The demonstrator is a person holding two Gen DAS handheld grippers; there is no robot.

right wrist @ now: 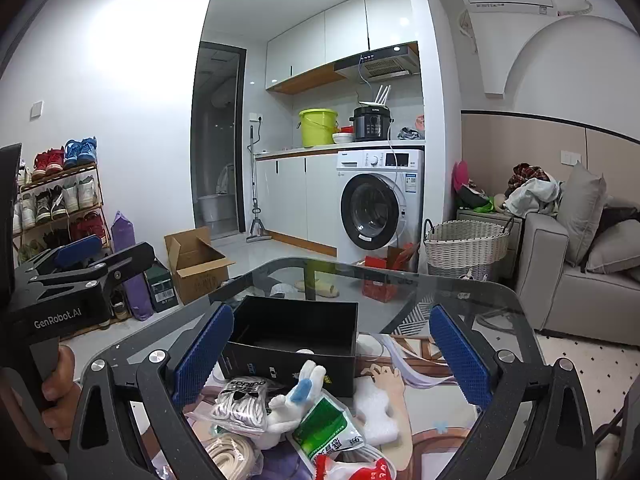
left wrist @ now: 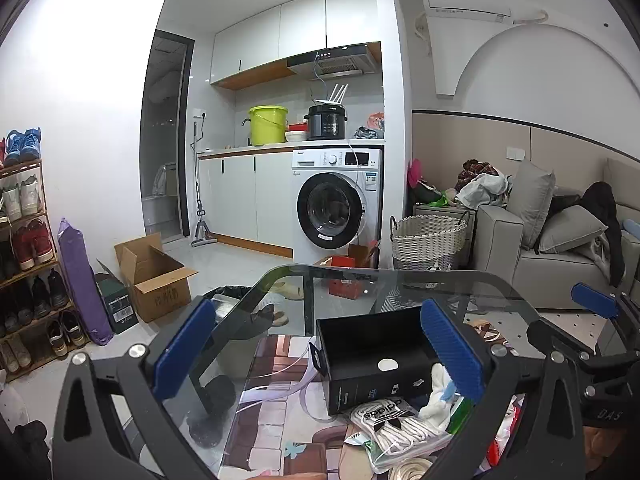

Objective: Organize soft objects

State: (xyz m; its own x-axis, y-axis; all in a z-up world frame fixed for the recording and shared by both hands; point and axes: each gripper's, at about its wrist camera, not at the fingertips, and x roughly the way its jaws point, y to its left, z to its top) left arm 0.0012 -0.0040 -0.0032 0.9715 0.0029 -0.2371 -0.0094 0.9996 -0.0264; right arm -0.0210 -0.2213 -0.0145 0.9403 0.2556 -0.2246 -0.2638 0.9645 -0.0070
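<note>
The soft objects are lying in a small pile on the near part of the glass tabletop (right wrist: 460, 292): a bag of white laces (right wrist: 240, 400), a white plush toy (right wrist: 294, 400), a green packet (right wrist: 328, 432) and a white foam piece (right wrist: 376, 412). Just behind them an open black box (right wrist: 296, 336) is standing, and it is touching the plush toy. The right claw (right wrist: 332, 356) is hovering above the pile with its jaws spread wide and is pinching nothing. The left claw (left wrist: 320, 348) is also spread wide and empty, with the black box between its blue pads. A hand (right wrist: 60, 392) is holding the left claw's handle.
</note>
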